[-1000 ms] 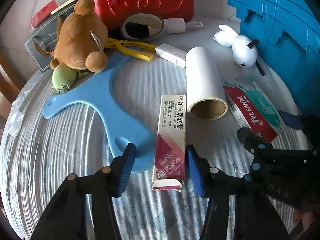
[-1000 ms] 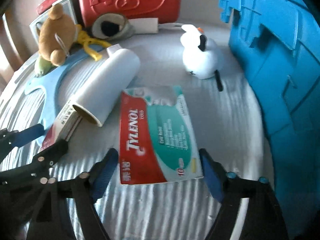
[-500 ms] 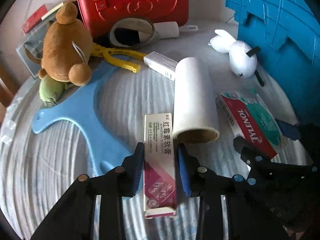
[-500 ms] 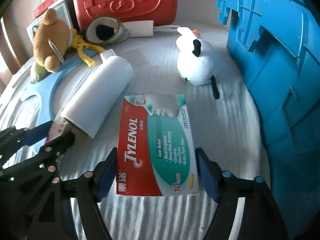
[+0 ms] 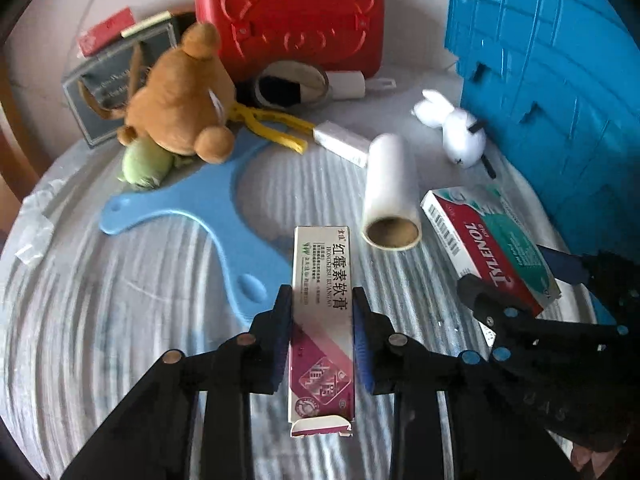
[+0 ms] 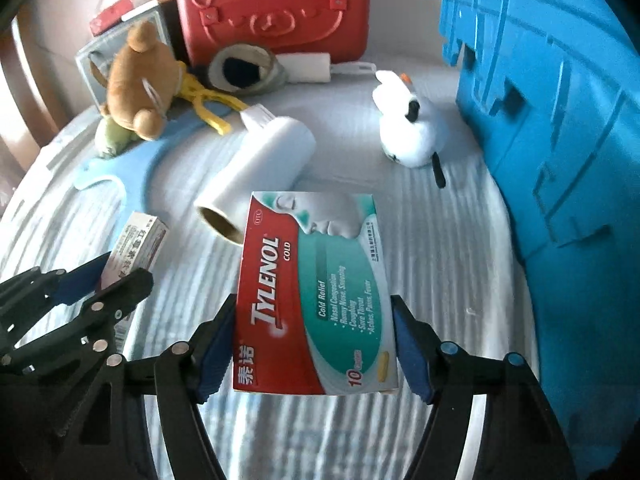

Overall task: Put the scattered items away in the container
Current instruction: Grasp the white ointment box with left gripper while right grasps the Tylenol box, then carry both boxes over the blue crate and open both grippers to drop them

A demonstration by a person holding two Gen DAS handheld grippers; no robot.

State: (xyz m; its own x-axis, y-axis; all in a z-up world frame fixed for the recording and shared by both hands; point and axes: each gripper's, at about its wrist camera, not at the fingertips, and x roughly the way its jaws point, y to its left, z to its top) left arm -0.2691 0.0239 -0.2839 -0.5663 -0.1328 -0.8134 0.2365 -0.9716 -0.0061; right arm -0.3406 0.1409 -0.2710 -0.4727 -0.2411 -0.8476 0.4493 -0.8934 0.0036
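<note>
My left gripper (image 5: 322,316) is shut on a long white and magenta ointment box (image 5: 322,320), held a little above the table. My right gripper (image 6: 314,336) is shut on a red and green Tylenol box (image 6: 316,304), also lifted. The Tylenol box shows in the left wrist view (image 5: 490,248), and the ointment box in the right wrist view (image 6: 136,244). The blue container (image 6: 552,128) stands at the right, its wall also in the left wrist view (image 5: 560,80).
On the white table lie a white roll (image 5: 390,192), a white rabbit toy (image 5: 460,136), a blue flat hanger (image 5: 188,208), a brown bear plush (image 5: 180,96), yellow tongs (image 5: 276,128), a small white box (image 5: 342,144) and a red case (image 5: 292,16).
My left gripper closed on the ointment box and raised it. My right gripper closed on the Tylenol box and lifted it off the table.
</note>
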